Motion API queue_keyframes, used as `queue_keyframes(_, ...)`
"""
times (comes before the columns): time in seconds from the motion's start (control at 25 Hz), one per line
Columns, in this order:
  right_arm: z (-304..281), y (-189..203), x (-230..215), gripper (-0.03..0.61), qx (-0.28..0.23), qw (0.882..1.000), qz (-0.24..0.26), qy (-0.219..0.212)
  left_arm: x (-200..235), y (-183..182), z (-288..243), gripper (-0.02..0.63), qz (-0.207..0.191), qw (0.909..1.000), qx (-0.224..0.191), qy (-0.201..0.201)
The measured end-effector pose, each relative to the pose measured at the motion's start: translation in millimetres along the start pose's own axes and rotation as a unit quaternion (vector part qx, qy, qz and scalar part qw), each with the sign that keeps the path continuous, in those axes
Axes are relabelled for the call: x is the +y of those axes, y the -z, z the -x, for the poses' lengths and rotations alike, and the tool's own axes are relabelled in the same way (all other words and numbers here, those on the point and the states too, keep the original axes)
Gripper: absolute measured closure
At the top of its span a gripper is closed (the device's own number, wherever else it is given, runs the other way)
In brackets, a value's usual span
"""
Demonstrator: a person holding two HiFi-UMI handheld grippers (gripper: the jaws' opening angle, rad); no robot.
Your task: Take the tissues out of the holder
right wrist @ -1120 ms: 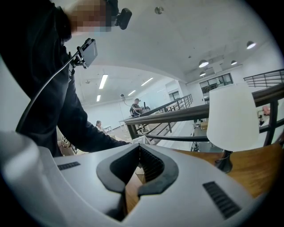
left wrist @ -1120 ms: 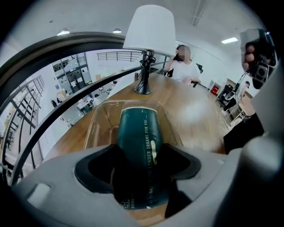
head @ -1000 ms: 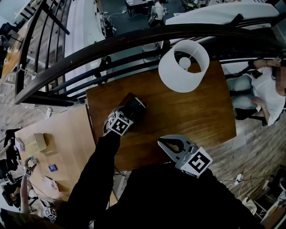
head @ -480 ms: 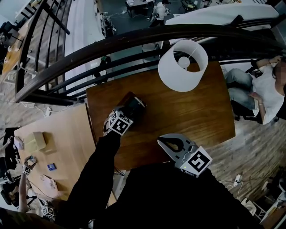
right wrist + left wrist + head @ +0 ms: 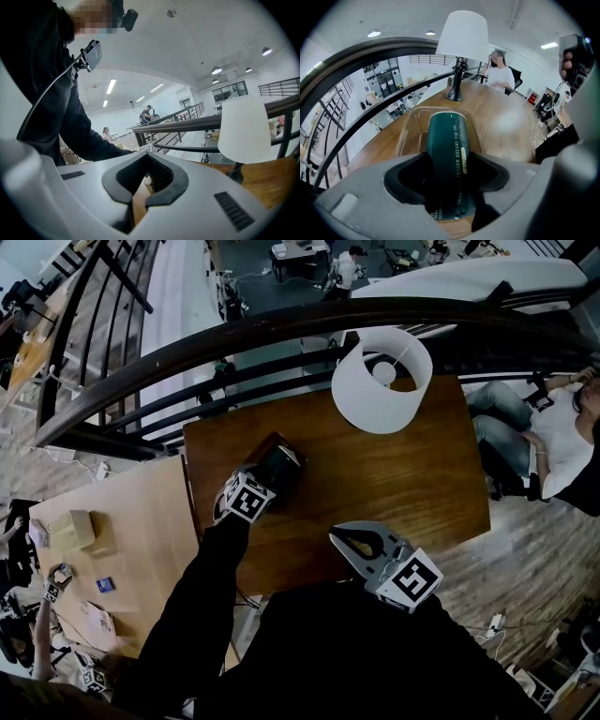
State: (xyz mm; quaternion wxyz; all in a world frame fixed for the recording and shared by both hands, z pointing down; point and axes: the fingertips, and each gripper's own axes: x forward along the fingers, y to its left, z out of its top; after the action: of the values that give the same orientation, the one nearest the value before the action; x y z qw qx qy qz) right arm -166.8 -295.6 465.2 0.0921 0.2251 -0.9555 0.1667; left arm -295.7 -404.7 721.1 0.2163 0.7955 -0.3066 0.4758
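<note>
Tissues (image 5: 445, 131), then: where have they got to?

— They are a dark green pack with pale print along it, lying in the clear holder (image 5: 404, 138). The holder sits on the wooden worktop (image 5: 422, 484), down and to the left of the lamp (image 5: 380, 381) as I look from above, and well apart from it.

— And your left gripper (image 5: 450, 157)?

— It points steeply down at the near end of the pack. Its jaws have just been closing, and the pack stands between them. The pads now lie against its two long sides, so I have it pinched. The far end of the pack reaches away towards the lamp, inside the clear walls.

— Is the pack lifted off the bottom of the holder?

— I cannot tell from either view.

— What about your right gripper (image 5: 148, 157)?

— It is on my side of the lamp, almost straight below it in the head view, over the near edge of the worktop. Its jaws are pressed together at the tips, with nothing between them, and it touches neither holder nor pack.

— Anything else round the lamp?

— Its white shade stands on a dark stem by the far edge of the worktop. A dark curved railing (image 5: 281, 329) runs just behind it. A person in a white top (image 5: 558, 432) sits off to its right, past the end of the worktop.
</note>
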Motion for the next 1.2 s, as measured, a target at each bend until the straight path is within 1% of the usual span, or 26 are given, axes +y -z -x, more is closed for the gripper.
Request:
queue_keyframes(0.2,7.8,-2.8,5.5,0.572,-0.006,1.000,0.008,-0.005,-1.0,-5.8,10.6,0.314,0.003,0.9999,-0.007,-0.009)
queue_keyframes(0.6,24.1,-5.4,17.0,0.572,-0.015,0.999,0.015,-0.030,-5.8,-15.3,40.6,0.314,0.015,0.9993,-0.016,-0.030)
queue_keyframes(0.88,37.3,-6.7,24.4,0.572,-0.018,0.999,0.022,-0.043,-16.0,-19.8,61.3,0.314,0.029,0.9990,-0.016,-0.032)
queue_keyframes(1.08,42.5,-8.6,28.9,0.572,-0.024,0.998,0.026,-0.051,-19.7,-22.0,74.5,0.314,0.026,0.9987,-0.016,-0.041)
queue_keyframes(1.2,45.9,-8.8,33.8,0.572,-0.025,0.998,0.030,-0.056,-21.8,-24.6,85.4,0.314,0.026,0.9983,-0.025,-0.045)
